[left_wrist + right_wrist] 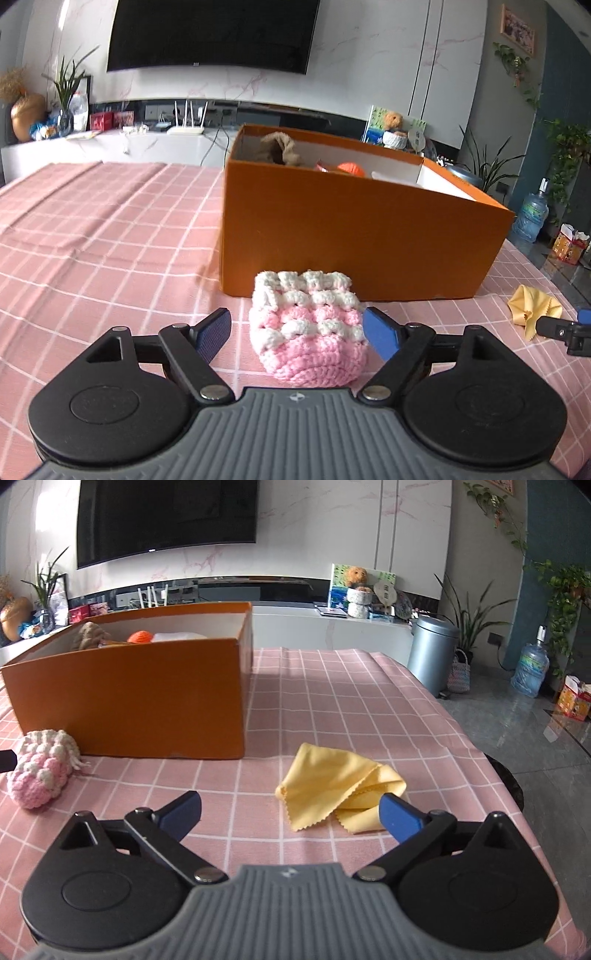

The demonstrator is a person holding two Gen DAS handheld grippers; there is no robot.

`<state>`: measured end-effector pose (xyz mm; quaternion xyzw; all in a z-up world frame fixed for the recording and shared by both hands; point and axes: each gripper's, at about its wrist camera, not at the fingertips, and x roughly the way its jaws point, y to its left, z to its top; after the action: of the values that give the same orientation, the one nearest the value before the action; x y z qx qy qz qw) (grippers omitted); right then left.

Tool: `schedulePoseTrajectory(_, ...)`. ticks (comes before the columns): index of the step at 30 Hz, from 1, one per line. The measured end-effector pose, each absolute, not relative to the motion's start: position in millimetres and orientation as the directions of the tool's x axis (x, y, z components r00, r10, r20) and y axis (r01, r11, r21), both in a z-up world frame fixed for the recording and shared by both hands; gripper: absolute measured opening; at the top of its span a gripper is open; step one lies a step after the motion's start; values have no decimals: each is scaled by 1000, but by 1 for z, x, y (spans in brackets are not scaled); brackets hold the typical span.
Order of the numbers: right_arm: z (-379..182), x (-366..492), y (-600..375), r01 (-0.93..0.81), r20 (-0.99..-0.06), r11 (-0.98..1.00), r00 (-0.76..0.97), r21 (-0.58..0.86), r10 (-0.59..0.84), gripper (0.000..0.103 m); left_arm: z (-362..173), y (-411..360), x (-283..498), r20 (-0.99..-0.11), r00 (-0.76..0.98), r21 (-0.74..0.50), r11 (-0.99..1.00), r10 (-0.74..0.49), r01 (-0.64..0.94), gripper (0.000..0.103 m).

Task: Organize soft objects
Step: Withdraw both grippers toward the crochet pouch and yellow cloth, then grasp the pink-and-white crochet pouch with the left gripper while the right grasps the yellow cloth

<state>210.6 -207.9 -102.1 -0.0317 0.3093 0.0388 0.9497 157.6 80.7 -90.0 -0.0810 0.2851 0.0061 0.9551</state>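
The soft, light pink-and-white crocheted pouch [308, 328] is straddled, ungripped, by the wide-open left hand-held gripper [297, 334]; its squashy middle should be pinched.

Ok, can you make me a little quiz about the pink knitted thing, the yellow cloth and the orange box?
1. True or false: the pink and white crochet pouch lies inside the orange box.
2. Which thing lies nearest the right gripper? A) yellow cloth B) the pouch C) the box
3. Fill in: the left gripper is ____, with one finger on each side of the pouch.

Key
1. False: it lies on the pink checked tablecloth, in front of the box.
2. A
3. open
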Motion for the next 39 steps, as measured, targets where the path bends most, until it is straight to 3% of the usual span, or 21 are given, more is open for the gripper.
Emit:
schedulePoseTrajectory(18, -132, 282, -234, 15, -667, 999, 745, 32, 11, 98, -104, 64, 191, -620, 785, -116, 989, -1, -90, 99)
schedulePoseTrajectory(20, -134, 288, -234, 4, -678, 999, 735, 39, 23, 87, -104, 61, 193, -627, 779, -94, 992, 11, -89, 99)
schedulePoseTrajectory(24, -137, 293, -231, -15, -674, 1000, 739, 3, 14, 74, -106, 54, 196, -639, 769, -54, 994, 37, -93, 100)
schedulePoseTrajectory(27, -137, 292, -227, -37, -662, 999, 749, -18, 16, 58, -108, 51, 200, -651, 758, -41, 994, 53, -106, 100)
schedulePoseTrajectory(30, -136, 290, -222, -66, -655, 997, 755, -34, 28, 38, -110, 50, 203, -663, 746, -37, 992, 65, -119, 100)
schedulePoseTrajectory(32, -135, 287, -219, -86, -650, 994, 760, -61, 26, 16, -109, 49, 203, -663, 746, -33, 993, 65, -116, 97)
schedulePoseTrajectory(35, -135, 284, -214, -98, -645, 991, 764, -88, 18, 6, -107, 50, 201, -660, 749, -42, 993, 54, -109, 91)
schedulePoseTrajectory(39, -134, 279, -213, -116, -641, 990, 766, -79, 39, 4, -105, 51, 199, -658, 751, -40, 994, 51, -102, 80)
